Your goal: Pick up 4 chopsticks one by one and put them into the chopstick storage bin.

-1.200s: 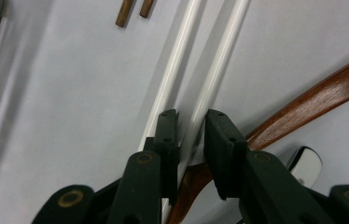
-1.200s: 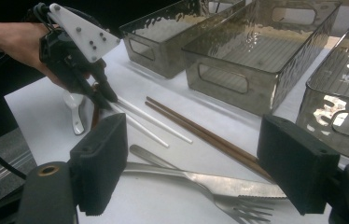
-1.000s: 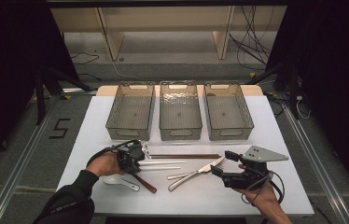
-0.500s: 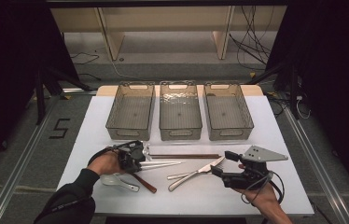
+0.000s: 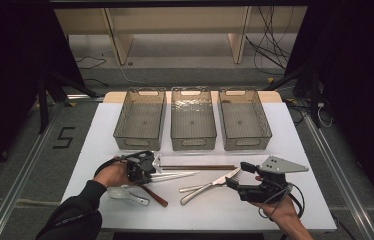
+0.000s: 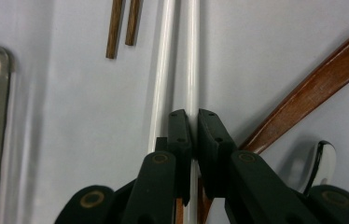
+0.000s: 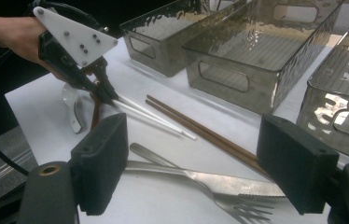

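White table (image 5: 305, 150), high view: three clear plastic bins in a row across the far half, left bin (image 5: 140, 119) at 11 o'clock, middle bin (image 5: 193, 118) at 12, right bin (image 5: 244, 119) at 1. Cutlery lies loose on the near half, w/ a gripper at each end.

Right gripper (image 5: 236, 175), at 4 o'clock: jaws wide apart, nothing between them; in the right gripper view they frame the knife and fork w/o touching either. Grey three-cornered plate on top.

Left gripper (image 5: 156, 169), at 8 o'clock: jaws together, clamped on one of the white chopsticks (image 6: 192, 70). In the left gripper view the gripped stick runs up toward 12 o'clock from between the jaws; its partner lies just beside it, outside the left jaw.

Brown chopsticks (image 5: 200, 167): pair side by side, just beyond the white pair, near the centre of the table.

Table knife (image 5: 210, 186) and fork (image 5: 214, 182): steel, crossing each other at 5 o'clock from centre, near the right gripper.

Wooden-handled utensil (image 5: 156, 196): slants toward 5 o'clock beneath the left gripper; its working end is hidden.

White spoon (image 5: 125, 194): at 7 o'clock, just beside the person's left hand (image 5: 111, 175).
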`<state>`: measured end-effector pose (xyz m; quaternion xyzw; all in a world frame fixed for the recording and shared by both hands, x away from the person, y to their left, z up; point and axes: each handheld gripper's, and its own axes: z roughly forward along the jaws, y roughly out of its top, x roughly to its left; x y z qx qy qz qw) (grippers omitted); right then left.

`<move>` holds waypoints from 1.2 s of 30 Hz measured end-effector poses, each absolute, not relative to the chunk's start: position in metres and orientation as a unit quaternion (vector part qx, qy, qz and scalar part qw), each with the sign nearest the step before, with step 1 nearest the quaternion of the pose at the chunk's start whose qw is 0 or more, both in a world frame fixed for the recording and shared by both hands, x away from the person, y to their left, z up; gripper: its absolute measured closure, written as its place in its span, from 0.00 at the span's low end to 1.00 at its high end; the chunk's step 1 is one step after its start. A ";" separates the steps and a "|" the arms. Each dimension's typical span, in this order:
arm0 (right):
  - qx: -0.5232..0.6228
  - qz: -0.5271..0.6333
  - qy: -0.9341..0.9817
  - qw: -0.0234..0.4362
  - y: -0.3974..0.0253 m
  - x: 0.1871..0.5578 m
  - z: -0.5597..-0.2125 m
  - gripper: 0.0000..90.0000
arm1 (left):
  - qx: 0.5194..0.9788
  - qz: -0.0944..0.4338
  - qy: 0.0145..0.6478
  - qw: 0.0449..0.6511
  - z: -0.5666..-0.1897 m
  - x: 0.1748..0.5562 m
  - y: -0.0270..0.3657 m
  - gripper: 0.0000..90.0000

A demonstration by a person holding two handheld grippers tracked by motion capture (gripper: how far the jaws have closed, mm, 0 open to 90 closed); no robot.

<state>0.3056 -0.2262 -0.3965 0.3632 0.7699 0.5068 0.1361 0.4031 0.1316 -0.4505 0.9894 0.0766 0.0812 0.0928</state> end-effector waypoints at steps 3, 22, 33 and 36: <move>0.362 0.509 0.769 0.135 -0.226 0.305 -0.396 0.29 | 0.988 0.089 0.077 0.100 -0.447 0.403 0.131 0.93; 0.363 0.513 0.765 0.141 -0.227 0.305 -0.396 0.28 | 0.959 0.096 0.187 0.190 -0.416 0.409 0.140 0.93; 0.365 0.512 0.765 0.140 -0.227 0.305 -0.396 0.28 | 0.938 0.104 0.240 0.228 -0.405 0.415 0.147 0.93; 0.364 0.512 0.765 0.141 -0.227 0.305 -0.396 0.28 | 0.930 0.105 0.253 0.246 -0.401 0.417 0.150 0.93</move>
